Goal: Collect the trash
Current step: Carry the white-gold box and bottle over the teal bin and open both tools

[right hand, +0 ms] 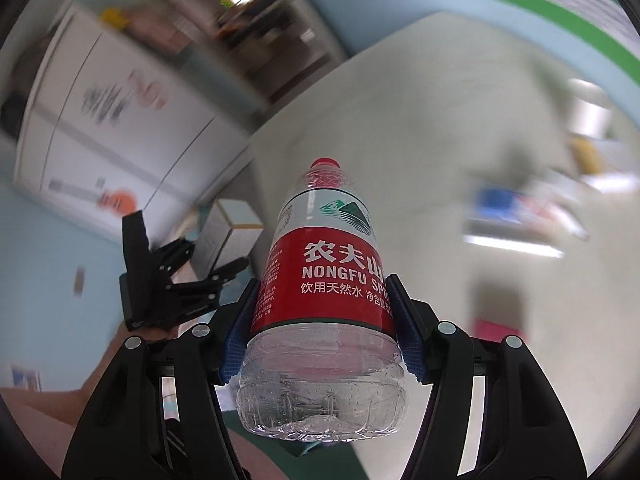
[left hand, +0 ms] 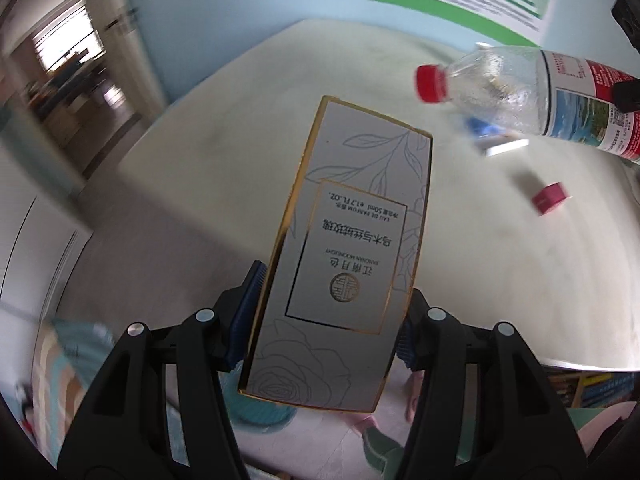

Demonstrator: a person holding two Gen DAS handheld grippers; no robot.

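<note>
My left gripper (left hand: 326, 316) is shut on a grey perfume box (left hand: 344, 256) with gold edges and holds it above the table's near edge. My right gripper (right hand: 324, 320) is shut on an empty clear plastic water bottle (right hand: 324, 276) with a red label and red cap, held in the air. The same bottle shows at the upper right of the left wrist view (left hand: 520, 92). The left gripper with its box also shows at the left of the right wrist view (right hand: 224, 240).
A pale round table (left hand: 460, 260) lies ahead. On it are a small red item (left hand: 550, 199) and a blurred blue and white item (left hand: 492, 136). A white cabinet (right hand: 100, 120) and a doorway stand to the left. A teal bin (left hand: 260, 412) shows below the box.
</note>
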